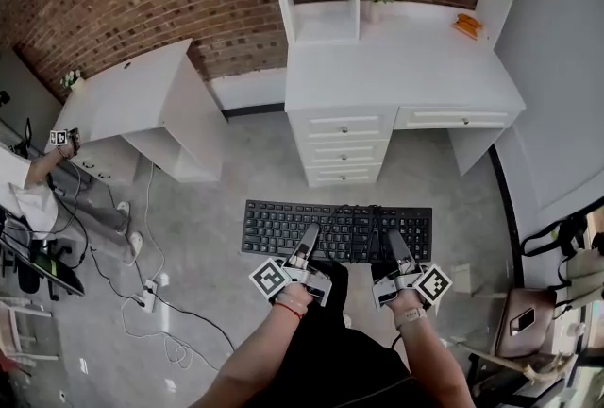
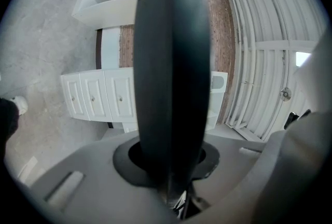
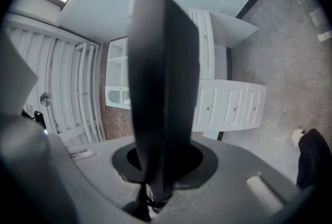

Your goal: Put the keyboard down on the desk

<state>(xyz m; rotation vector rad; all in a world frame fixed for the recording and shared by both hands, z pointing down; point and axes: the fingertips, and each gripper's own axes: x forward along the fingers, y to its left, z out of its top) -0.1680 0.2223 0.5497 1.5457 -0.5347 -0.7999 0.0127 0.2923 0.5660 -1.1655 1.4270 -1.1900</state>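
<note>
Short of the desk, left gripper and right gripper each clamp the keyboard mid-carry; next, it wants lifting onto the bare desktop.

Dark blurred keyboard up close, tiny orange item unidentifiable

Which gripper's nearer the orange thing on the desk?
Right. The right gripper grips the keyboard toward its right end, on the orange thing's side; the left gripper grips it further left.
</note>
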